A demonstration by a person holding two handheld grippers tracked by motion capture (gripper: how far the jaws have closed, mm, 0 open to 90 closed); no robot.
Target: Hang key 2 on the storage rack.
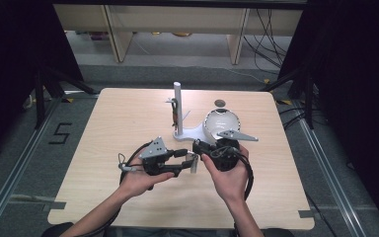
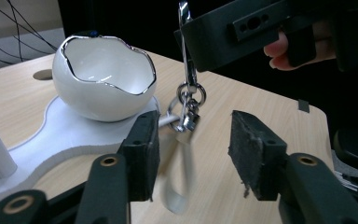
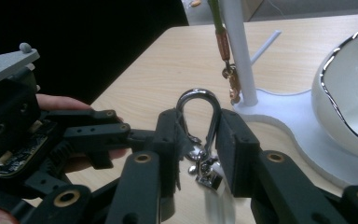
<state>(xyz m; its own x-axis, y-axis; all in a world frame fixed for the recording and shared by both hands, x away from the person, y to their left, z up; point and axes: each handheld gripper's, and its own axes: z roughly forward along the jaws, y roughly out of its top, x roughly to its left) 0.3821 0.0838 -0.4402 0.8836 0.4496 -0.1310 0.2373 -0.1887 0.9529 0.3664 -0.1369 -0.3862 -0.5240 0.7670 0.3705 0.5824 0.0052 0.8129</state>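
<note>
My right jaws are clenched on a silver carabiner clip [image 3: 198, 116], its rounded loop standing up between the pads, while my left jaws stand released with a wide gap between them. The right gripper [image 1: 201, 148] sits in my right hand [image 1: 229, 175] near the middle of the tabletop [image 1: 123, 113], and the left gripper [image 1: 185, 160] in my left hand [image 1: 140, 180] points toward it from the left. From the clip hang a small swivel and key ring [image 2: 186, 100] and a pale strap [image 2: 179, 177] that drops toward the wood, in front of my open left jaws. Just beyond, on the far side, a white stand base [image 2: 51, 140] carries a white eggshell-shaped bowl with a silver rim [image 2: 103, 77] on the right and an upright white post [image 1: 177, 106] on the left. Something copper-coloured [image 3: 224, 51] hangs beside the post.
</note>
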